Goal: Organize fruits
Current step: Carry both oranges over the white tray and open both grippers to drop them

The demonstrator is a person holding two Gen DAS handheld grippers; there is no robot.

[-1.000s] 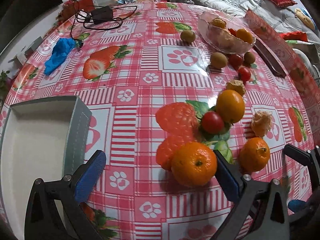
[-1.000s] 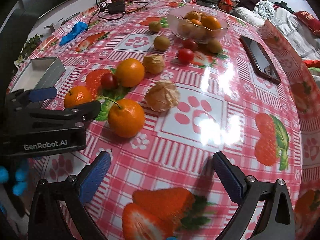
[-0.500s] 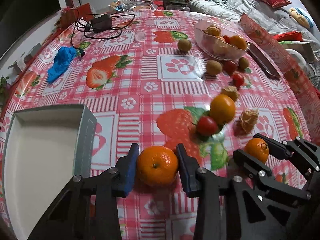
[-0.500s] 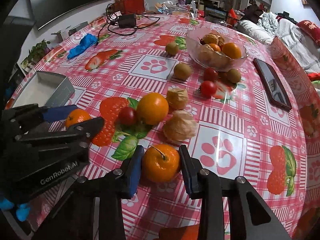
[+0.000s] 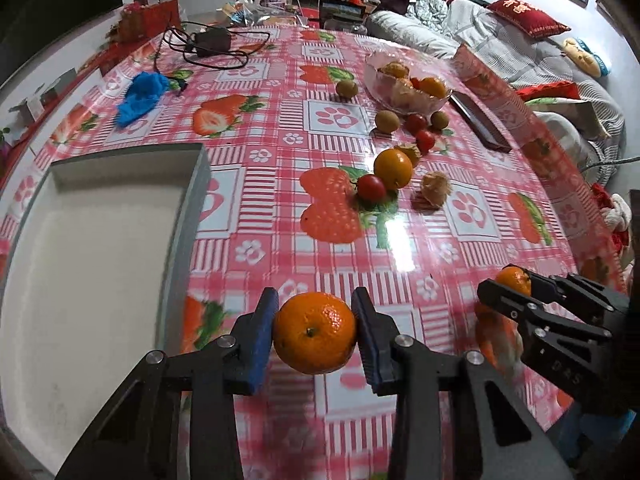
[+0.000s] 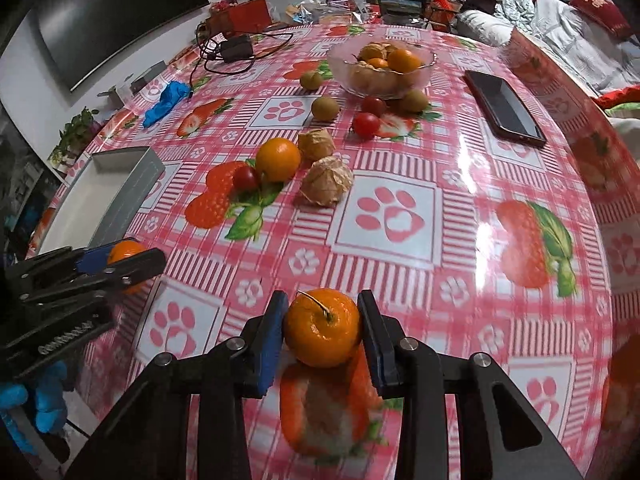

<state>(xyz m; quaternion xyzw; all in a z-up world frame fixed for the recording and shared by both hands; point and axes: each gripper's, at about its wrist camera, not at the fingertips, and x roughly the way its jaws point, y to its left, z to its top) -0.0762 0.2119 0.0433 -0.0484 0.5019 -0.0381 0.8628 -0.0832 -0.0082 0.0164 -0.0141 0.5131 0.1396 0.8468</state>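
With both grippers [image 5: 315, 334] [image 6: 322, 328] clamped on a mandarin [image 5: 315, 332] [image 6: 322, 326] each, transport step; next, carry to the grey tray [image 5: 188, 200].

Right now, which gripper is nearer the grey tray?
Left. The left gripper, shut on a mandarin, sits just beside the grey tray. The right gripper, shut on a stemmed mandarin, is farther out over the tablecloth.

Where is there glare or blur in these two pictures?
Left wrist view: white glare on the tablecloth past the tomato; the cloth near the held orange is smeared. Right wrist view: bright streaks beside the phone; the cloth under its orange is blurred.
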